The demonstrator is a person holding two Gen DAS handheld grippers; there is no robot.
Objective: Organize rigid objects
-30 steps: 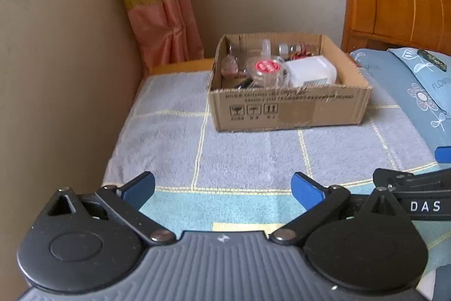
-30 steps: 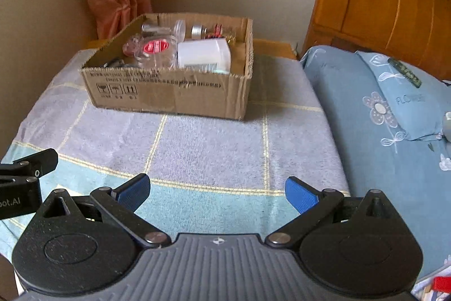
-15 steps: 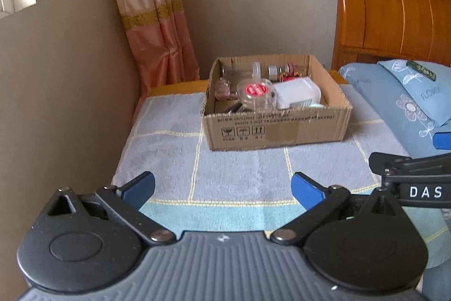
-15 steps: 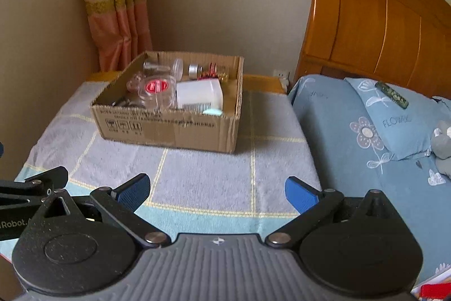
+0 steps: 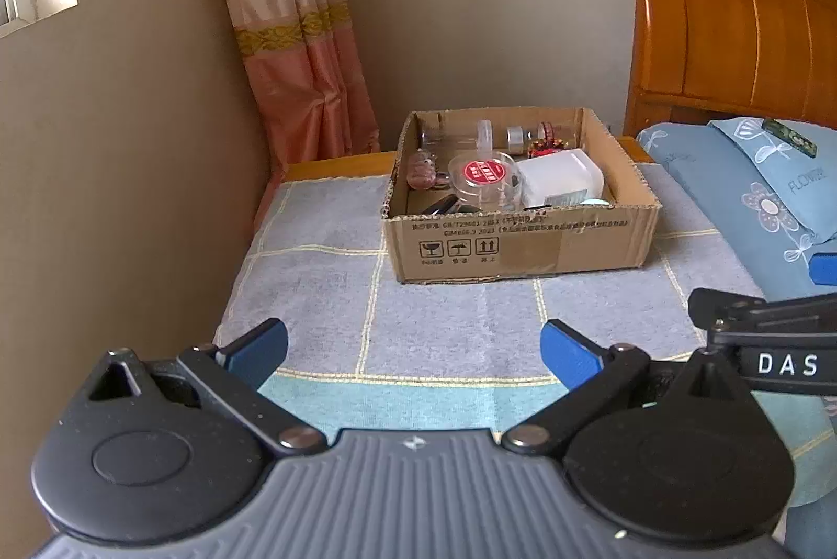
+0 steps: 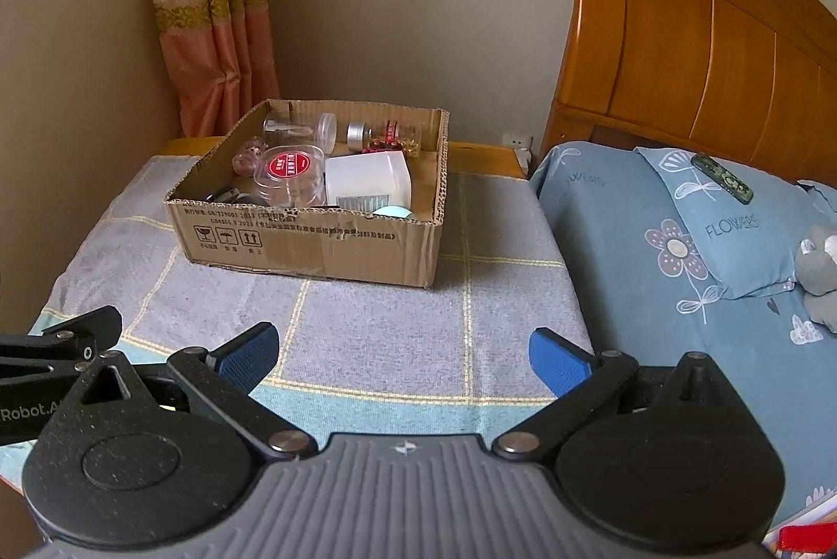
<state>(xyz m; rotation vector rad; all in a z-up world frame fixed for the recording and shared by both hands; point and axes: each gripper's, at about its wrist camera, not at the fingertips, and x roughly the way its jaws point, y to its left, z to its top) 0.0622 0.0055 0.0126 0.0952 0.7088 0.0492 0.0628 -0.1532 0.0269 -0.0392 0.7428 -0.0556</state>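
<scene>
An open cardboard box (image 5: pixel 523 245) (image 6: pixel 314 239) stands on a checked cloth at the far end of a table. Inside lie a clear round tub with a red label (image 5: pixel 484 179) (image 6: pixel 289 172), a white plastic container (image 5: pixel 562 179) (image 6: pixel 366 182), small jars and bottles (image 5: pixel 515 135) (image 6: pixel 358 133) and a pinkish trinket (image 5: pixel 422 169). My left gripper (image 5: pixel 413 347) is open and empty, well short of the box. My right gripper (image 6: pixel 403 349) is open and empty, also back from the box, beside the left one.
The checked cloth (image 5: pixel 444 313) covers the table against the left wall. A curtain (image 5: pixel 293 35) hangs at the back left. A bed with blue bedding (image 6: pixel 654 245), a pillow (image 6: pixel 732 219) and a wooden headboard (image 6: pixel 706 51) lies to the right.
Both grippers have pulled back and risen from the box, so it looks smaller and farther. Both stay open and empty.
</scene>
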